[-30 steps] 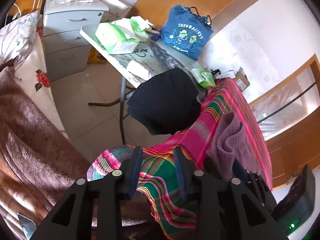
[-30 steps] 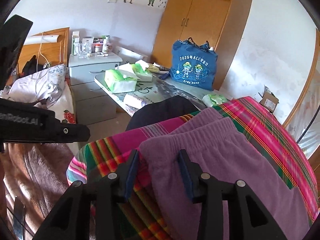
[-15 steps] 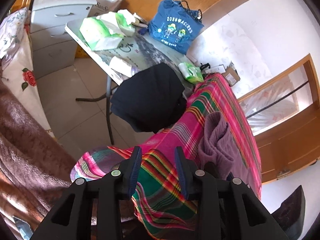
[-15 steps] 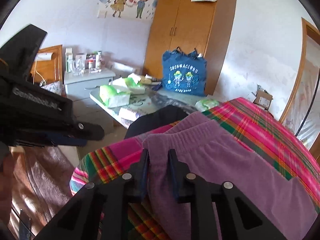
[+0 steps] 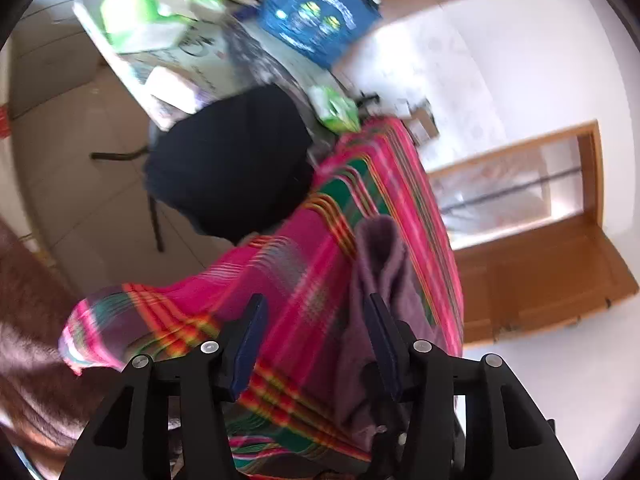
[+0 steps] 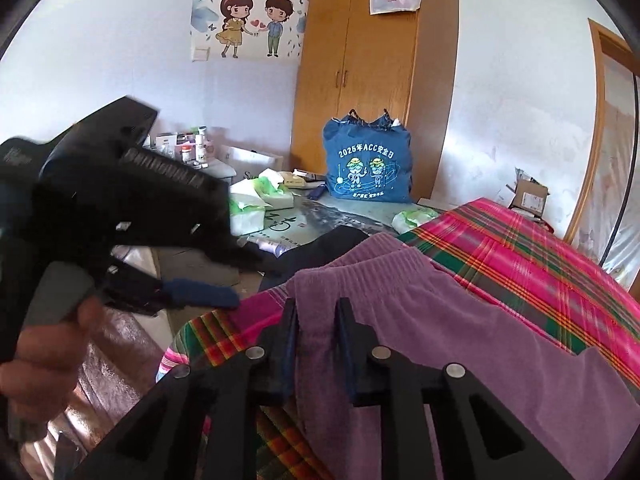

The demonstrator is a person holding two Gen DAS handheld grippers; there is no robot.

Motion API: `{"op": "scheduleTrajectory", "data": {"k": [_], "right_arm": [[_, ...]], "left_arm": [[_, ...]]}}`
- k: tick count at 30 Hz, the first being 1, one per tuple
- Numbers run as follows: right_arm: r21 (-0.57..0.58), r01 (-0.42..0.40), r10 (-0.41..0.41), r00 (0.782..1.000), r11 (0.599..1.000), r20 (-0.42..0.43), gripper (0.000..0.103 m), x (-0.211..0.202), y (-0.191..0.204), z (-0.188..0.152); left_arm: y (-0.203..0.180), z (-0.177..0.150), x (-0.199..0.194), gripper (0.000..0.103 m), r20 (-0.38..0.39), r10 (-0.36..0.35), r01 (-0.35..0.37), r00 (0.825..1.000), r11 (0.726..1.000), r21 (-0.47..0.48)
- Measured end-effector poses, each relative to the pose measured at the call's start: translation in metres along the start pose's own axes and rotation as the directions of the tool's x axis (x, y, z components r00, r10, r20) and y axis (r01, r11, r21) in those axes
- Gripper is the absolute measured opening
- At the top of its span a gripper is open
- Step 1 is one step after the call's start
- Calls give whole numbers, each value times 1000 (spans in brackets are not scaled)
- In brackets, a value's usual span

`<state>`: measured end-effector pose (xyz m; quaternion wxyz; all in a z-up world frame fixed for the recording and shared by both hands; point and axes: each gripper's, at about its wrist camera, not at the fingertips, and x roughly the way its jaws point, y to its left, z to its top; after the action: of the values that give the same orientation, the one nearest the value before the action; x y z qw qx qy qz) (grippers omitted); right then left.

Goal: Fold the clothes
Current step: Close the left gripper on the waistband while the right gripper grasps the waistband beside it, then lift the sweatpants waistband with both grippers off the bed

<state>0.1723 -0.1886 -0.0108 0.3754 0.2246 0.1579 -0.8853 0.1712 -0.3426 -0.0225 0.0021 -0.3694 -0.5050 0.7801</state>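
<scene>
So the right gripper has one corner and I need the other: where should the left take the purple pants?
Probably the free waistband corner of the purple pants, from the side edge. It lies flat on the plaid cloth; the left gripper is opening.

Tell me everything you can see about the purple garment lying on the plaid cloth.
The purple garment looks like soft fleece or terry, with a ribbed, gathered elastic waistband at its far end, so it is likely trousers. It lies spread over the pink and green plaid cloth. The right gripper is shut on the waistband corner, the fabric pinched between its pads. In the left wrist view the garment rises in a bunched ridge. The left gripper, jaws opening, has only the cloth between them; one finger stands beside the garment.
</scene>
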Motion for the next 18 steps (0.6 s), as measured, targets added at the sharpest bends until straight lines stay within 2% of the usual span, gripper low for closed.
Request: {"op": "scheduleTrajectory", "data": {"k": [4,8,13,18], "right_arm": [[7,-9,9,1000,1000,-1,19,0,-2,0],[14,-17,17,1000,1000,-3,19,-1,-4,-1],[15,-23,23,1000,1000,-5,19,-1,-4,-2],[14,-26,27,1000,1000,-9,19,-1,-4,-1]], "left_arm": [[-4,11,14,52,-60,-61,59,996,998,-36],[-20,18,27,53,-119,-74,78,990,996,33],[-30,24,42,53,-163,-85,96,983,993,66],[-45,34,65,52,-273,-103,136,956,985,107]]}}
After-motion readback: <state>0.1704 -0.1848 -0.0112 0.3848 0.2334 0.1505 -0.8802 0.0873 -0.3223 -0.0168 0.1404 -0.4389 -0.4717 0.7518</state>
